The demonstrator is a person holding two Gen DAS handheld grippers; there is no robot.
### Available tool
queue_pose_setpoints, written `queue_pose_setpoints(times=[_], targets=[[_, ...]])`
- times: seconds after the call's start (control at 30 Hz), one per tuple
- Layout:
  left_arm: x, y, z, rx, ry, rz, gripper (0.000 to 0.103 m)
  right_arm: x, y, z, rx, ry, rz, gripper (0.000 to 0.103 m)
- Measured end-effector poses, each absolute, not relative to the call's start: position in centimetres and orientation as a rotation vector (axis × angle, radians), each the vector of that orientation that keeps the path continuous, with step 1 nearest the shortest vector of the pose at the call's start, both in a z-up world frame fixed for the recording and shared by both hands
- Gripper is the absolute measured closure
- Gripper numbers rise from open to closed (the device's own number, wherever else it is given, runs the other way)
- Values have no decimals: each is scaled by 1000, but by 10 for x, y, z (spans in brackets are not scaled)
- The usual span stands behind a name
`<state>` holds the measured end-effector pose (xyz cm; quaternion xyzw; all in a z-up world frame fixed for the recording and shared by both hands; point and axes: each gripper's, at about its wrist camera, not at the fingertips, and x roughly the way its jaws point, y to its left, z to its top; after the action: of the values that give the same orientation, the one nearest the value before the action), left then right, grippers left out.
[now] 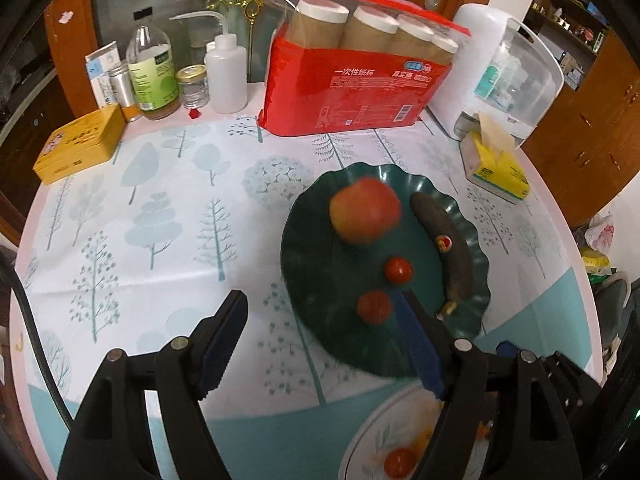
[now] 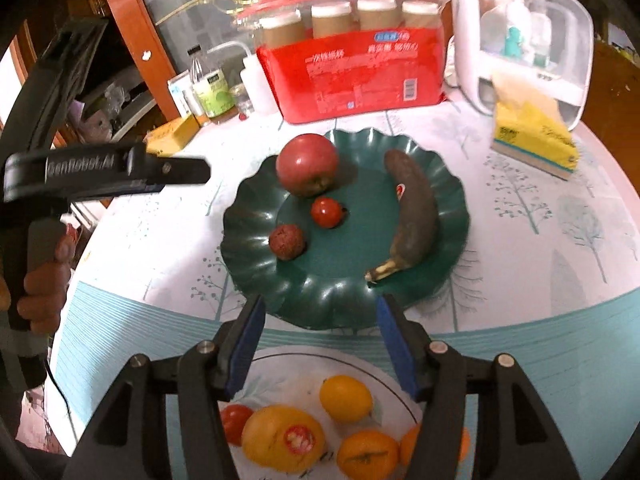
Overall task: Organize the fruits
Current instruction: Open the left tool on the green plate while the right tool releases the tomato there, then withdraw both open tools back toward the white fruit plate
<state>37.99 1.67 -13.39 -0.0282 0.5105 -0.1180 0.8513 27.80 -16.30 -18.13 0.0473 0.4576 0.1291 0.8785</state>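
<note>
Two plates share the near part of the round table (image 1: 120, 240): a dark green plate (image 2: 248, 248) with a wavy rim at mid-frame in both views, and a white plate (image 2: 280, 376) just below it at the bottom edge. In the left wrist view, a wide stretch of bare tree-print cloth lies open to the left of the green plate, out to a yellow tin (image 1: 78, 142) at the table's rim. Bottles and a red pack of paper cups (image 1: 352, 80) line the far edge, with a tissue box (image 2: 534, 140) at upper right.

On the green plate sit a red apple (image 2: 307, 164), a small tomato (image 2: 326, 212), a rough red lychee (image 2: 286, 242) and a blackened banana (image 2: 412, 208), none touching. The white plate holds yellow and orange citrus (image 2: 346, 398) and another tomato (image 2: 234, 418).

The left gripper (image 1: 320, 312) stands open and empty, one finger over the green plate's near rim. The right gripper (image 2: 320, 320) is partly open, empty, above the gap between the plates.
</note>
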Motion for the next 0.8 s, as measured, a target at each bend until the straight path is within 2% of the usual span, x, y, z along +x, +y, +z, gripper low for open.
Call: queue_pose_setpoints(times=[0.37, 0.8], targets=[[292, 36, -116, -48, 1072, -224, 28, 212, -173, -156, 140, 910, 180, 44], [204, 42, -120, -66, 1106, -267, 28, 126, -184, -159, 178, 930, 71, 44]])
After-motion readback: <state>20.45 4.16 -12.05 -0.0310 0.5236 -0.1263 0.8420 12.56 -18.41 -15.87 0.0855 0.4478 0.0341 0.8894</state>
